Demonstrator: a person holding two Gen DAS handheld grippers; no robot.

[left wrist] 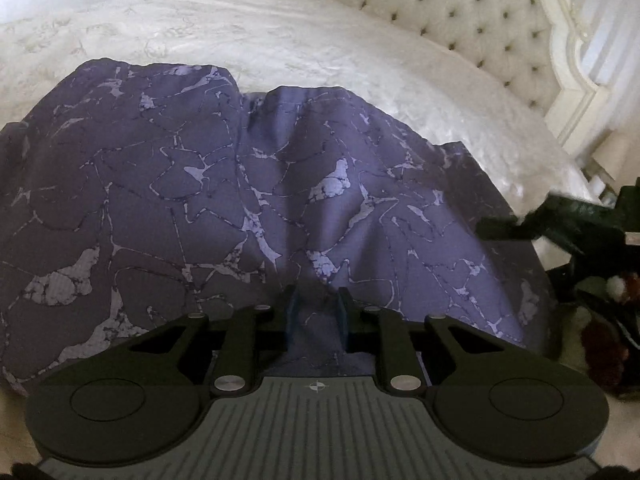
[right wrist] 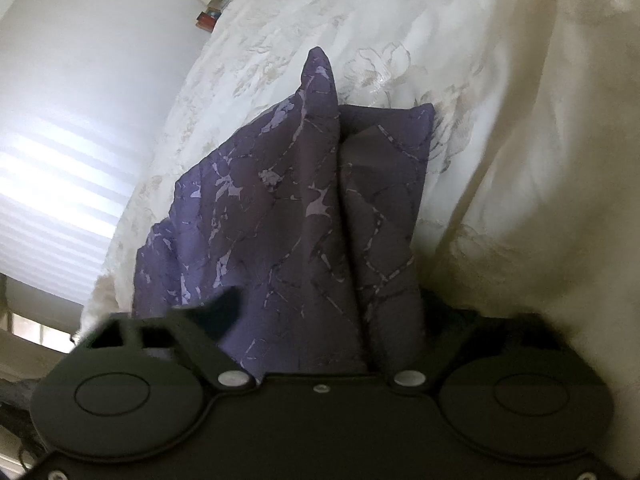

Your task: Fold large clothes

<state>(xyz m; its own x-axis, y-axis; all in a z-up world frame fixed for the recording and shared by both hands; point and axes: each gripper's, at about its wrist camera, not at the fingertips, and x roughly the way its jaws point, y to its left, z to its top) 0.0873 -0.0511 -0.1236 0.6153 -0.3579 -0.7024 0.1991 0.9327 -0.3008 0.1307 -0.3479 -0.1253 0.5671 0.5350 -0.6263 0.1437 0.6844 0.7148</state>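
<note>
One purple garment (left wrist: 248,200) with a pale crackle print lies on the white bedspread (left wrist: 280,40), at the bed's near edge, well short of the tufted headboard (left wrist: 460,12). It is the only piece of clothing in view. It is bunched, with a deep crease down its middle, so the fold looks to be mid-way: an edge is being carried across the garment, not yet laid down.

The left gripper (left wrist: 318,312) has its jaws nearly together, with a ridge of the garment's near edge pinched between the blue-lined fingers (left wrist: 343,314); the cloth tents up into them.

The right gripper (right wrist: 320,320) sits at the garment's other side, and its jaws stand fairly wide. A fold of cloth runs down between them to the gripper's body. Only the left fingertip (right wrist: 226,312) shows clearly and it is blurred, so whether the pads press on the cloth cannot be told.

By judgement, the next move calls for the right jaws to seat firmly on their edge. Then both grippers should travel together, keeping the cloth taut, so that the edge lands square on the garment and the crease flattens.

Count: one garment, two grippers, one bed, one headboard.
</note>
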